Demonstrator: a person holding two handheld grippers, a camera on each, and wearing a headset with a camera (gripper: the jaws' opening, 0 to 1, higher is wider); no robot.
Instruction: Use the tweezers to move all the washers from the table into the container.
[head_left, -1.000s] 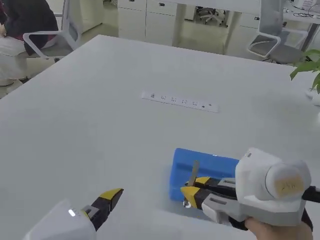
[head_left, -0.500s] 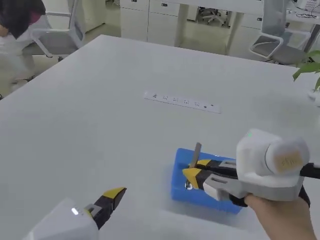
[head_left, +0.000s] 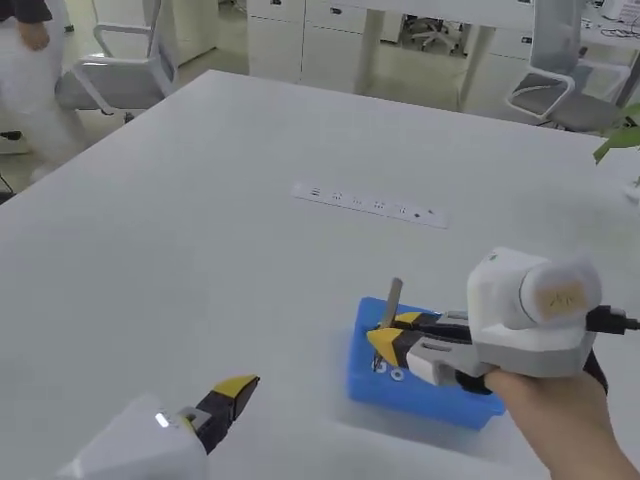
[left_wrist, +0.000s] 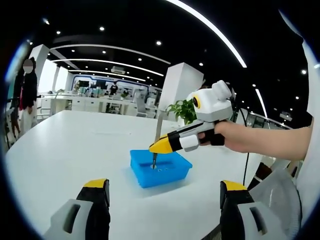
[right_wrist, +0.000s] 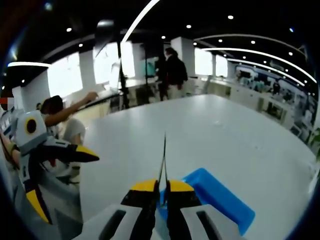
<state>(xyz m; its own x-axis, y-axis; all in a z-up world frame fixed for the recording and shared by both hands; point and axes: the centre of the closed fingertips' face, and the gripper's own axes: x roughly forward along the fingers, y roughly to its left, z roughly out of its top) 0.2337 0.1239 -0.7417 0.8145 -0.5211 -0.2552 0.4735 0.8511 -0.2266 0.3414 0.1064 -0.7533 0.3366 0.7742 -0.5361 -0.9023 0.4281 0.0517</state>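
Note:
A blue container (head_left: 440, 395) sits on the white table (head_left: 200, 250) at the front right, with small washers (head_left: 397, 375) on its floor. My right gripper (head_left: 383, 341) is shut on the metal tweezers (head_left: 393, 296). Their tip points down into the container's left part, and I cannot tell if it holds a washer. In the left gripper view the tweezers (left_wrist: 156, 134) reach down into the container (left_wrist: 160, 170) from the right gripper (left_wrist: 162, 145). My left gripper (head_left: 238, 388) hovers open and empty to the container's left, its jaws wide apart in its own view (left_wrist: 164, 183).
A white power strip (head_left: 365, 203) lies in the middle of the table. Office chairs (head_left: 120, 75) and a person stand beyond the far left edge. A plant (left_wrist: 182, 110) is at the right. The left gripper (right_wrist: 60, 180) shows at the left of the right gripper view.
My right gripper has carried the tweezers from the container's near-left corner to above its inside, tip now pointing in. The left gripper has barely moved. A person at the back left has walked on.

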